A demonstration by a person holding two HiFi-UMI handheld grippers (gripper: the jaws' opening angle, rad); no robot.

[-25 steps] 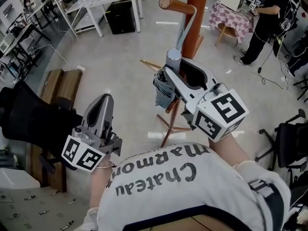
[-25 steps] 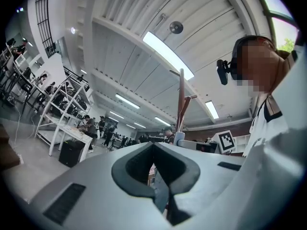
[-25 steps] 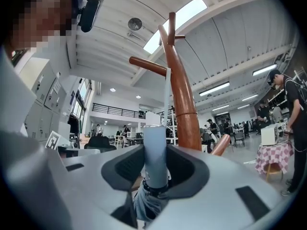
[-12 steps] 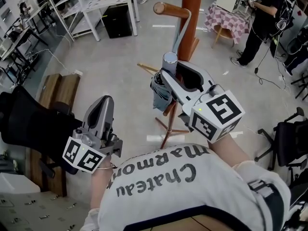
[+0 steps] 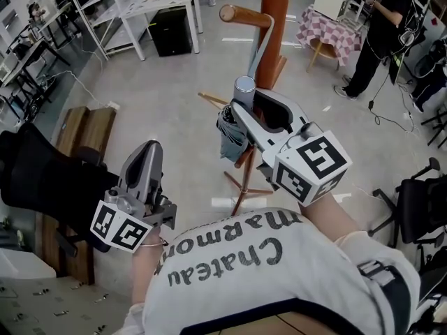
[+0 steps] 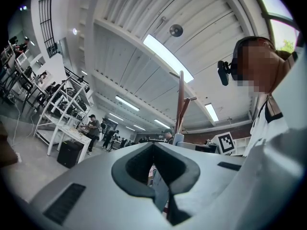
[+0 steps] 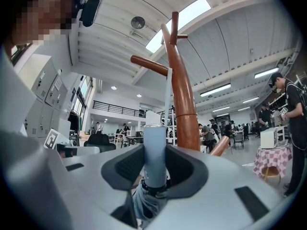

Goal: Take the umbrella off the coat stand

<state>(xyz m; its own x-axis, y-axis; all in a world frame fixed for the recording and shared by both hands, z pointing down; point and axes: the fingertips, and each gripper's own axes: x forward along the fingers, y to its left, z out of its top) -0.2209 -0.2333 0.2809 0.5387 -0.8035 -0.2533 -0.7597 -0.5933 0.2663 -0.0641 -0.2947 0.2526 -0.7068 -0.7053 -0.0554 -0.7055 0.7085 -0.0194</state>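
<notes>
Little has changed over the last second: the right tool [image 5: 241, 110] and the umbrella [image 5: 232, 132] sit a touch further left in the head view, and the left tool [image 5: 149, 152] has barely shifted. The right arm reaches forward, its marker cube nearest the person. That tool's jaws are clamped on the umbrella's pale cylindrical handle [image 7: 154, 150], which stands upright between the pads, while the folded grey canopy hangs below. A grey strap [image 5: 262, 44] runs from the umbrella up to a wooden peg [image 5: 243, 17] of the coat stand [image 5: 274, 26]. The umbrella is just beside the stand's pole. The left tool is held low at the person's left, pointing forward, its jaws drawn together on nothing.
</notes>
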